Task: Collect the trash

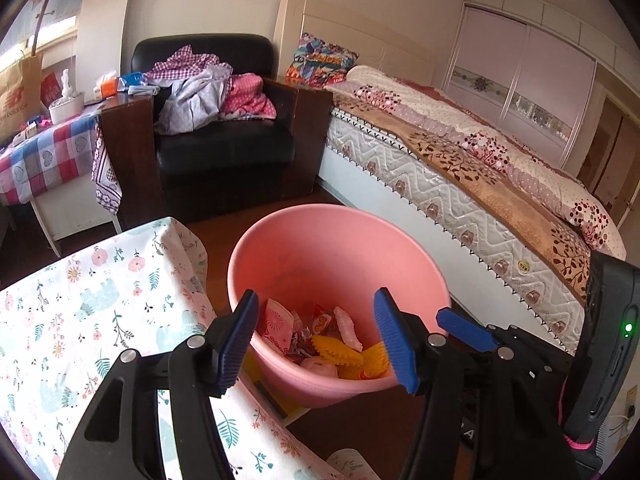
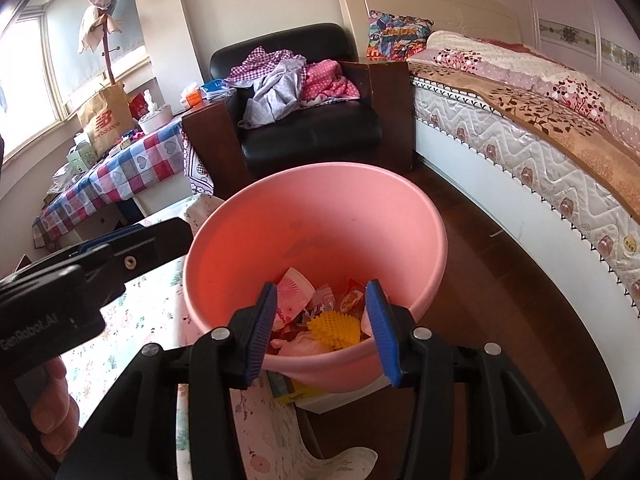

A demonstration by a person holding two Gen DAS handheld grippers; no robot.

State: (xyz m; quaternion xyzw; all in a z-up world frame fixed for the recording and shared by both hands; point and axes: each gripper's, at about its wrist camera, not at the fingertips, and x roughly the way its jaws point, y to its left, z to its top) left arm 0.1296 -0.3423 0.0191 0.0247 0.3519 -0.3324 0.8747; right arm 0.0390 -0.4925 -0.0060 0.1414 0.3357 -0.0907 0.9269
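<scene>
Jaws of both the left gripper (image 1: 316, 340) and right gripper (image 2: 326, 330) spread, empty, over pink bin (image 1: 320, 240) holding trash (image 1: 320, 340) beside tabletop (image 1: 80, 300).

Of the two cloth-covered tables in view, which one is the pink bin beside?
The floral-print table, next to the pink bin; the checked table stands farther back by the armchair.

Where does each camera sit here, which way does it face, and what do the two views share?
Left wrist: rides the left gripper, angled down over the pink bin; its open jaws show, with the right gripper beside them.
Right wrist: rides the right gripper, angled down at the pink bin; its open, empty jaws show, plus the left gripper's body and a hand at the left edge.
Shared: bin with trash, black armchair, bed, floral cloth.
</scene>
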